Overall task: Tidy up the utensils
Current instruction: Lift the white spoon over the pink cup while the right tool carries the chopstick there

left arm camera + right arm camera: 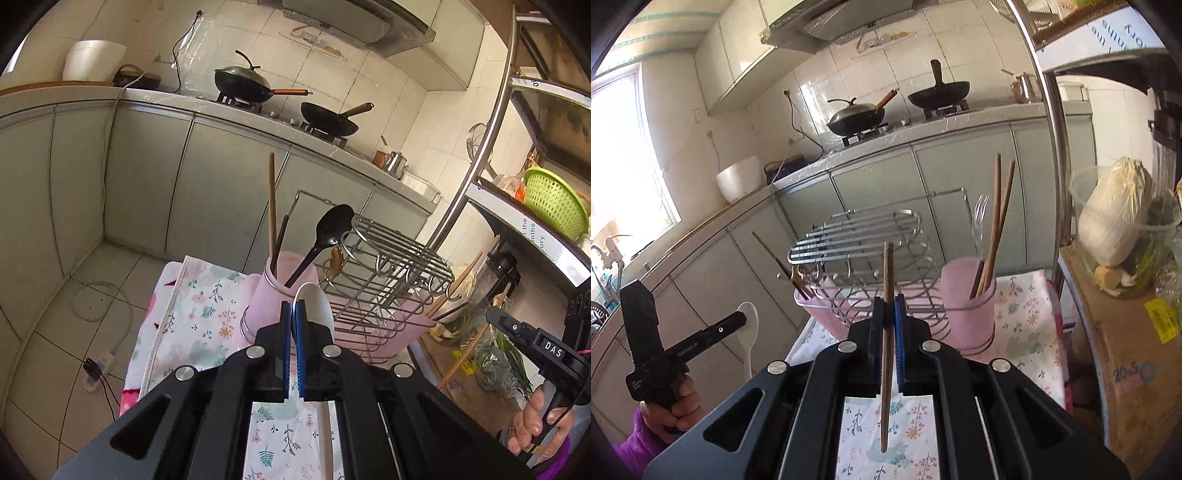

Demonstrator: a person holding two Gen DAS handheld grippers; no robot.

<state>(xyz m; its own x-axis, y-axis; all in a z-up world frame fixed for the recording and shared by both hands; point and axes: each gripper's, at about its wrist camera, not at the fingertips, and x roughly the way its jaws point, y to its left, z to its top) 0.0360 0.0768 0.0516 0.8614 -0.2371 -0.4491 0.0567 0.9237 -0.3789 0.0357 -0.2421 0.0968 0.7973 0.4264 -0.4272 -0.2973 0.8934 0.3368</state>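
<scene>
A white plastic spoon (317, 306) was clamped by its handle between the blue-padded fingers of the left gripper (294, 314), bowl upward, just near of a pink cylindrical utensil cup (284, 295) at the left end of the chrome wire rack (388, 258); that cup already held three things, a black ladle-shaped spoon (328, 229), a tall pale wooden chopstick (272, 206) and a darker stick beside it; the right gripper (889, 314) was closed on a single brown wooden chopstick (887, 332), held nearly upright, near of the rack's middle; to its right a second pink cup (967, 302) held two wooden chopsticks (997, 221), a dark-handled piece and what looked like a clear fork, blurred; a third pink holder at the rack's far left held a thin stick; to finish well, I judged each tool should be raised above its cup's rim, kept vertical, lowered handle-first into a gap between the pieces already standing, then released; the floral cloth (1023, 332) lay beneath the rack.
</scene>
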